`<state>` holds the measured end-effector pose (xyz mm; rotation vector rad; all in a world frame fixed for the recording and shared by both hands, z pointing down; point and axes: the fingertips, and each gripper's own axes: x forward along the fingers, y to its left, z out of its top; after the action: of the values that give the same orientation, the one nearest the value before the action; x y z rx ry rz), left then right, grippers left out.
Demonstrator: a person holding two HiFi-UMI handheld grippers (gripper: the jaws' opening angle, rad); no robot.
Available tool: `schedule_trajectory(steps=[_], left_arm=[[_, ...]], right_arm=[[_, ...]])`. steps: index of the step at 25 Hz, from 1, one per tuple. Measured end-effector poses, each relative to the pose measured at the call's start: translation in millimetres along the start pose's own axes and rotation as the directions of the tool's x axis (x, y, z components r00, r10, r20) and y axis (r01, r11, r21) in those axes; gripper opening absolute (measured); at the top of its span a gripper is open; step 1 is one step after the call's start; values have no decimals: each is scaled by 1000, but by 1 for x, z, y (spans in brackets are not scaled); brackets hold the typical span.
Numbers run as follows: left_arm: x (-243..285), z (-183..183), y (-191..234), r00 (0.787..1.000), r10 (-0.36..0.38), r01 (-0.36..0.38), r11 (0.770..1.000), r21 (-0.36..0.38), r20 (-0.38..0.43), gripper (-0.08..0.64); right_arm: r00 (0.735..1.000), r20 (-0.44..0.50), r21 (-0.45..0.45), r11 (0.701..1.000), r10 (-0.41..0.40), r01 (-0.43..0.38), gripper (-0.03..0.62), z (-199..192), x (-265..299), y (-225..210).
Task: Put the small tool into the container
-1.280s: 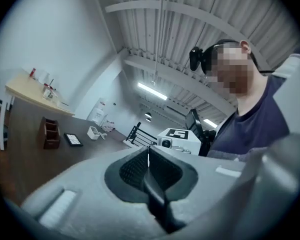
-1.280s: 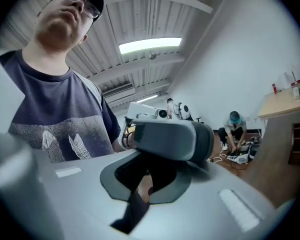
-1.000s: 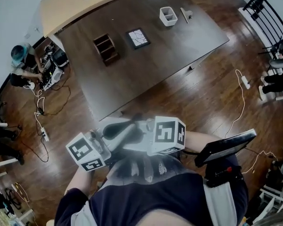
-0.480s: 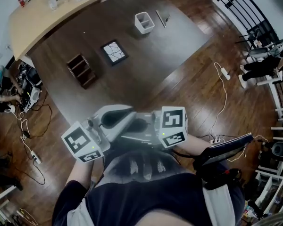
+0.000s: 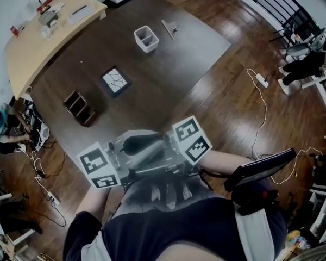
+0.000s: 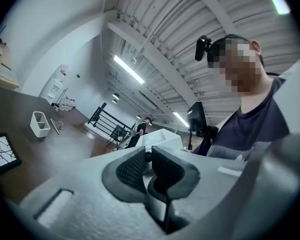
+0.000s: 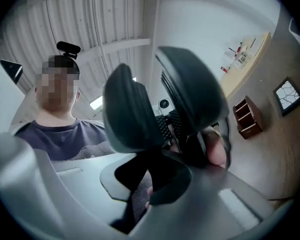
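The white container (image 5: 146, 38) stands at the far end of the dark table (image 5: 168, 75), with the small tool (image 5: 169, 29) lying just right of it. Both also show far off in the left gripper view: container (image 6: 40, 124), tool (image 6: 55, 126). I hold both grippers close to my chest, well short of the table and facing each other. The left gripper (image 5: 131, 145) has its dark pads (image 6: 132, 166) drawn together with nothing between them. My right gripper (image 5: 168, 145) is shut and carries nothing; its marker cube is tilted.
A black-framed tile (image 5: 114, 81) and a brown wooden organizer (image 5: 79, 107) lie on the near half of the table. A light wooden desk (image 5: 38, 42) with small items adjoins at the far left. Cables and a power strip (image 5: 259, 80) cross the wooden floor; a person crouches at left.
The head view has swung, so the table and its objects have slid leftward and nearer. Both grippers stay together at my chest, and the right one's cube has rolled to a tilt.
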<state>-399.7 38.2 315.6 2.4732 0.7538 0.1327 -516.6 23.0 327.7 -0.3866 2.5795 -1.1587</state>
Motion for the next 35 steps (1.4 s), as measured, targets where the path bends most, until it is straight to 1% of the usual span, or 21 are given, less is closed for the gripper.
schedule_trajectory(steps=[2,6,9,11,12,13,14,15,16,17,18,20,21,23,25,29,31,35], left_arm=[[34,0,7,1000,10,-9,1000,19,-19,32],[113,-4,13,997,18,-11,996,87,-76,18],[163,-3,19,993,45,-29,990,140,-107,12],[182,1,20,990,57,-37,987,158,-126,8],[187,6,19,990,63,-41,985,170,-127,-2],[192,12,18,990,75,-52,981,186,-118,-2],[196,18,19,990,94,-72,975,208,-101,-2],[199,23,25,989,120,-97,967,234,-82,-2],[201,27,36,987,148,-127,957,259,-64,-2],[203,30,52,982,182,-162,946,282,-48,-2],[205,34,71,974,223,-202,932,301,-35,-2],[213,47,106,949,314,-293,902,318,-13,-3],[218,54,119,936,351,-333,890,312,-2,-3],[231,64,139,920,392,-382,878,288,22,-3],[240,69,157,916,400,-392,875,284,34,-3],[235,91,192,926,375,-371,876,309,49,-3],[224,105,217,926,370,-376,882,284,76,-2],[218,132,257,929,339,-366,900,236,147,-2]], right_arm=[[1000,-5,-1,1000,28,-28,2,3,-34,5],[991,-38,11,992,126,-126,2,-3,-108,26],[988,-35,-39,988,151,-152,2,0,-156,37],[989,-25,-50,988,147,-148,2,5,-173,43],[992,-11,-56,991,124,-124,2,8,-178,47],[997,13,-66,995,80,-79,2,12,-184,50],[999,47,-79,997,18,-15,2,17,-193,49],[995,89,-90,994,-52,60,2,22,-206,44],[984,132,-99,987,-115,129,2,29,-223,32],[971,175,-104,978,-163,183,2,37,-243,18],[958,213,-105,971,-191,217,2,48,-265,4],[942,269,-96,967,-202,235,2,72,-307,-11],[936,288,-88,968,-202,236,2,84,-326,-14],[924,313,-74,965,-219,254,2,102,-358,-21],[906,338,-60,955,-253,289,2,114,-380,-29],[866,394,-22,938,-309,345,2,142,-398,-51],[846,401,8,924,-352,381,2,159,-402,-70],[813,367,61,884,-451,463,2,193,-425,-101]])
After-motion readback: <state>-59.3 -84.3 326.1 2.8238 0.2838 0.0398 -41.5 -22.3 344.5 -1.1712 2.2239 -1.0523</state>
